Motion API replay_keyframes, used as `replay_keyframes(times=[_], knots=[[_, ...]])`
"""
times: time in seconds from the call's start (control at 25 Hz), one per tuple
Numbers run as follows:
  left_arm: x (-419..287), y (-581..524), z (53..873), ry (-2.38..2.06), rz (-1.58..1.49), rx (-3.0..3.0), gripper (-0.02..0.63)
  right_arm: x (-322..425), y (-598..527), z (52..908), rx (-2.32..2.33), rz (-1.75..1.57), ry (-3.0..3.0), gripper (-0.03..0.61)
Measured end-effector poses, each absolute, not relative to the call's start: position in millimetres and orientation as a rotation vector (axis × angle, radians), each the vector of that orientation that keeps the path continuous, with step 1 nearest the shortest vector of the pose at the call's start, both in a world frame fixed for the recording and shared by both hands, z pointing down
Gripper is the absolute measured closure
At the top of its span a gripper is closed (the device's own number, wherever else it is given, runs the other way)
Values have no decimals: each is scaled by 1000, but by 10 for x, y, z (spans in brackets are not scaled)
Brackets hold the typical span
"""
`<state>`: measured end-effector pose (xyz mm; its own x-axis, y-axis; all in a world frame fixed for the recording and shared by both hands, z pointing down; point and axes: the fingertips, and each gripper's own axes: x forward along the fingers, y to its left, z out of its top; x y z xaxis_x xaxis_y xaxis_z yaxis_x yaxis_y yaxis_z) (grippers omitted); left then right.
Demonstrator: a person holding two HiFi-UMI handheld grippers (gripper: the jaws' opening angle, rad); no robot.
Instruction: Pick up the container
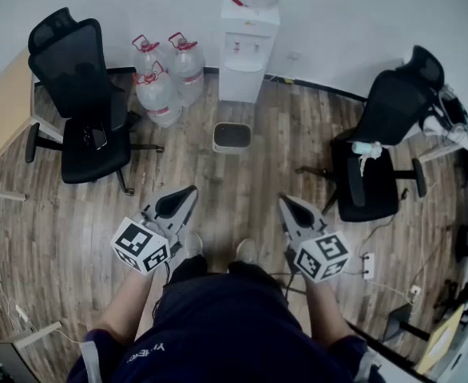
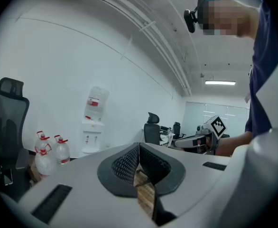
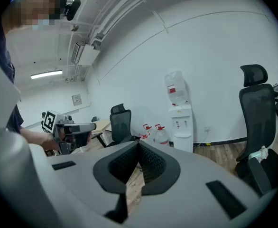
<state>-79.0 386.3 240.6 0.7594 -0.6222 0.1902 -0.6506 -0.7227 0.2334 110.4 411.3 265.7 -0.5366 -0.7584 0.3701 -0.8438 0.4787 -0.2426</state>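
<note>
Standing back from the water dispenser [image 1: 248, 50], the person holds the left gripper [image 1: 188, 195] and right gripper [image 1: 287, 205] clenched on nothing. No step looks done: the container [image 1: 232, 137] sits untouched on the floor just before the dispenser, well ahead of both.

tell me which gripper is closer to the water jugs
Left. The left gripper is on the near side of the jugs, slightly to their right. The right gripper is much farther to the right.
</note>
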Motion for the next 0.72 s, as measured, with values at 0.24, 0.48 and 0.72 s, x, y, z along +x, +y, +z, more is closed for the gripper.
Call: replay_keyframes(times=[0.24, 0.48, 0.72], knots=[[-724, 3858, 2409, -984, 149, 2670, 588, 1095, 4075, 2601, 1364, 603, -2547, 566], [-549, 3891, 2416, -997, 174, 2674, 588, 1281, 4085, 2580, 1363, 601, -2560, 565], [-211, 3960, 2457, -1019, 178, 2659, 588, 1564, 4162, 2586, 1318, 601, -2598, 565]])
